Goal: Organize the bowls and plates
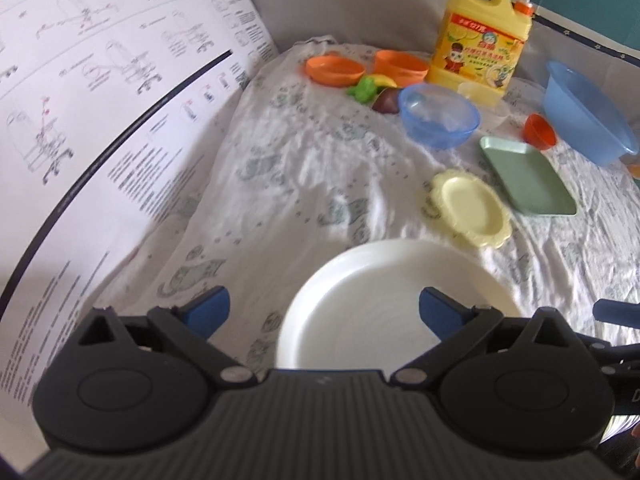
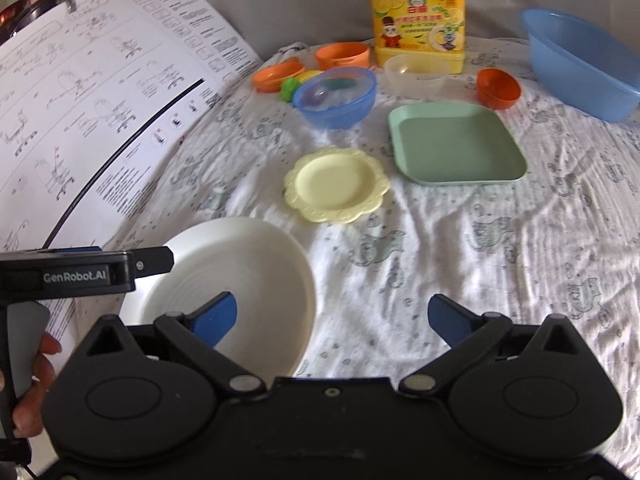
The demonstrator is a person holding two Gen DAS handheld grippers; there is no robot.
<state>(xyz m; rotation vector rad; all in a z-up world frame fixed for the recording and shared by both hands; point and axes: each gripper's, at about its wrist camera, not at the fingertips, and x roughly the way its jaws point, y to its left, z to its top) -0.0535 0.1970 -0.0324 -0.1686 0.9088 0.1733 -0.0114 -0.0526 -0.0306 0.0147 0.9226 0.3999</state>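
White plate (image 1: 384,304) lies nearest, yellow plate (image 2: 337,184) just beyond it; both grippers, left (image 1: 324,312) and right (image 2: 332,320), gape wide, empty (rim likely slippery), so straddle its edge squarely before closing

Gripper (image 2: 332,316) apparently above white plate (image 2: 240,276).

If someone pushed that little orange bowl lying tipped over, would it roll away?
The small orange bowl lies on its side, so a push would probably rock or roll it. The wrinkled cloth should stop it soon. It looks like light plastic.
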